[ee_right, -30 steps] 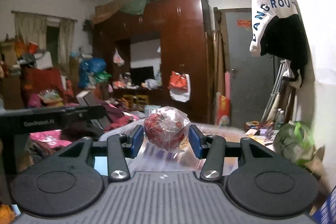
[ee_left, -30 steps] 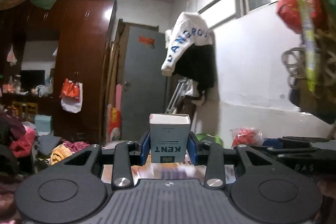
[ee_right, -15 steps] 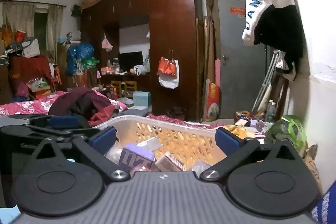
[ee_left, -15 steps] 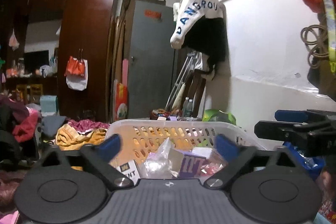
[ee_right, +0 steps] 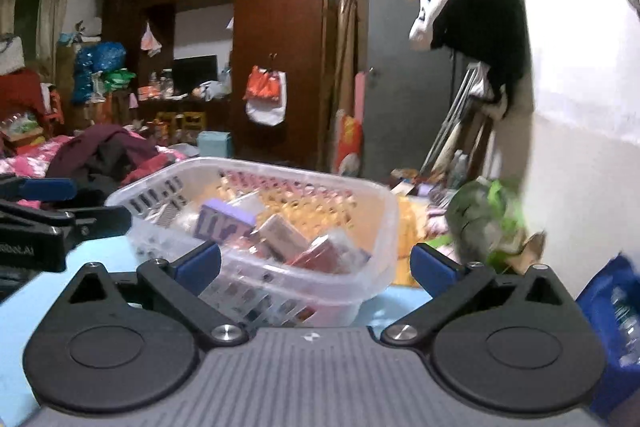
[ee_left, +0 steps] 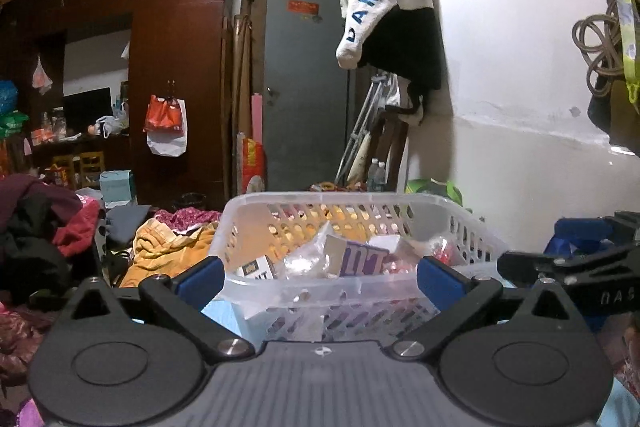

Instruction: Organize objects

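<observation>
Plastic basket (ee_left: pixel 352 283) looks light, flexy (full of small boxes); best grabbed by rim, left gripper (ee_left: pixel 320 277) and right gripper (ee_right: pixel 316 265) both spread wide, empty.

Between the spread fingers of the left gripper (ee_left: pixel 320 281), the basket (ee_left: pixel 256 281) blocks the way ahead; likewise before the right gripper (ee_right: pixel 316 267). Above its rim, open room.

There is one clear plastic basket (ee_left: pixel 448 211) on the bench, and two sets of tongs, the left tongs (ee_left: pixel 318 277) and the right tongs (ee_right: pixel 316 263). Inside the basket I count one purple box (ee_right: pixel 224 223); the other packets overlap too much to count.
</observation>
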A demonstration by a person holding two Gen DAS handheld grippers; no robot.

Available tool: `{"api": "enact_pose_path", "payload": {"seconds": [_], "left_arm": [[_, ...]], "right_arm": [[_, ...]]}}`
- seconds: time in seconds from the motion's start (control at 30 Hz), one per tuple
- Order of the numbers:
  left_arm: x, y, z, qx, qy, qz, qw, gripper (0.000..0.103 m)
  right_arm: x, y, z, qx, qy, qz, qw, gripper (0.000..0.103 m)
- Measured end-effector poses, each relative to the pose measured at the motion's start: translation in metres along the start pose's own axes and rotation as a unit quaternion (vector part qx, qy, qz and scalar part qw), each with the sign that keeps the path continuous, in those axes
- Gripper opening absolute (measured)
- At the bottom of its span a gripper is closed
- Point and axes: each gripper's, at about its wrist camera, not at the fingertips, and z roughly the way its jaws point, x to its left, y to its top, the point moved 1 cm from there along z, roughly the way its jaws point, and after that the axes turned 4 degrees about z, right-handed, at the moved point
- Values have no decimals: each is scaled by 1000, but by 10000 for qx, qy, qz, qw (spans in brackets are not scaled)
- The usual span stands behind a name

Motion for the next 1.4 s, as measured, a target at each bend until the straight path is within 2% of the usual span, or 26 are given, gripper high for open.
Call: {"api": "enact_pose_path", "payload": {"seconds": [0.17, 0.6, 0.87, 1.4], "left_arm": [[-1, -1, 0, 166, 58, 142, 9997, 103], [-4, -6, -3, 199, 59, 113, 9997, 103], [-5, -7, -2, 219, 34, 66, 9997, 103], [-7, -9, 2, 283, -2, 60, 9996, 103]], "right_arm": [[-3, -1, 0, -83, 5, 116, 9999, 103], [-14, -11, 0, 47, 331, 413, 9986, 103], [-11, -8, -7, -193, 230, 410, 9987, 103], [-14, -12, -4, -143, 290, 447, 9985, 103]]}}
